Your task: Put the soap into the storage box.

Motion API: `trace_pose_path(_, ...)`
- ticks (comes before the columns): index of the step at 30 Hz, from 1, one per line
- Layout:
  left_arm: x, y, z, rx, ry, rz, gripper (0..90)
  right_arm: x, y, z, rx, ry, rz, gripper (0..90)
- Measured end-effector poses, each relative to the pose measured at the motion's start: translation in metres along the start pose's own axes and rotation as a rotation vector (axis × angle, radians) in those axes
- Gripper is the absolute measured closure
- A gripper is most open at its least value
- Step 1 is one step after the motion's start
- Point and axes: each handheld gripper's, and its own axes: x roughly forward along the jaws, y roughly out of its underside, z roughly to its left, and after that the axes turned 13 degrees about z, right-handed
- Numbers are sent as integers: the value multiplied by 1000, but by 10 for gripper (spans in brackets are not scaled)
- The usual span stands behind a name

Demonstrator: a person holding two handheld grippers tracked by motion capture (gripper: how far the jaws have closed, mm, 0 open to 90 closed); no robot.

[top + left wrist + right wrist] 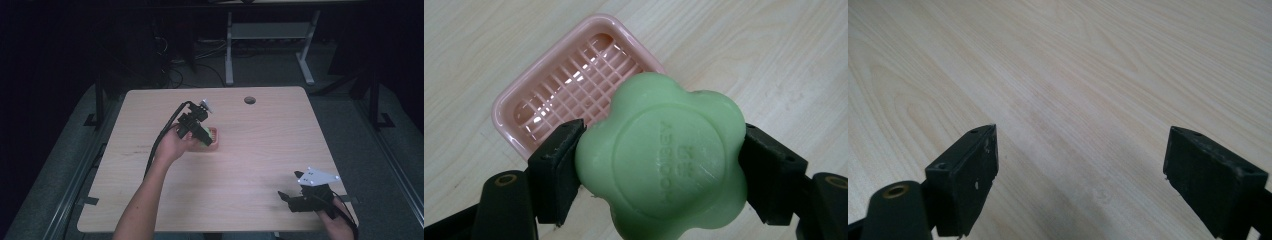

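A green flower-shaped bar of soap is clamped between the jaws of my left gripper, which is shut on it and holds it just above a pink slatted soap dish. In the high view the left gripper hovers over the pink dish near the table's middle, with the green soap partly showing. My right gripper rests near the front right corner, jaws wide open over bare wood, as the right gripper view confirms.
The light wooden table has a round cable hole at the back. Beyond the far edge stand white desk legs and cables on a dark floor. A black cable trails from the left gripper.
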Motion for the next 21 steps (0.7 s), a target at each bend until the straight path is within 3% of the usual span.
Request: trace_pose_path(21, 19, -18, 32, -118, -7, 15, 264, 0, 0, -1, 2, -1, -6, 138)
